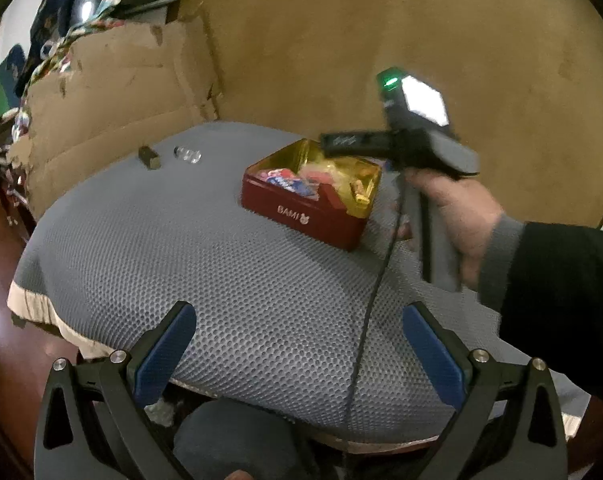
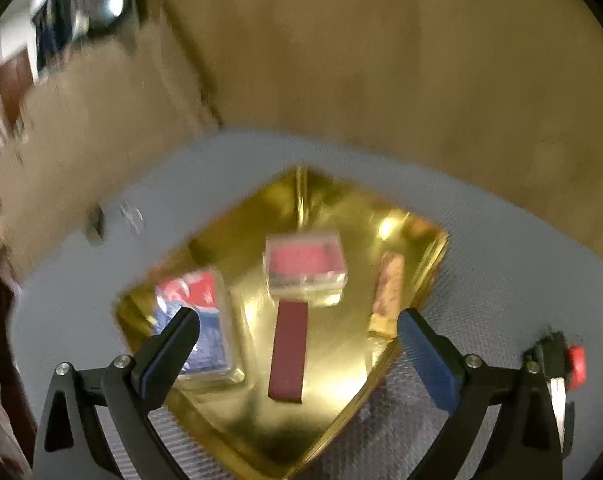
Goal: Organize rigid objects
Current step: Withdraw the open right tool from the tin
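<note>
A red tin (image 1: 297,210) with a gold inside sits on the grey mesh cushion (image 1: 221,280). A hand holds my right gripper (image 1: 341,142) over the tin's far right side. In the right wrist view, my right gripper (image 2: 297,340) stands open above the tin (image 2: 341,420), nothing pressed between its pads. Inside lie a dark red flat bar (image 2: 288,352), a clear case with a pink insert (image 2: 305,262), a blue and red box (image 2: 197,320) and a gold-brown stick (image 2: 387,296). My left gripper (image 1: 297,344) is open and empty over the cushion's near part.
A small brown block (image 1: 148,158) and a clear glass piece (image 1: 187,154) lie on the cushion's far left. Behind them stands worn cardboard (image 1: 121,92), with a tan wall beyond. A black item with a red button (image 2: 561,356) lies right of the tin. A cable (image 1: 365,320) hangs from the right gripper.
</note>
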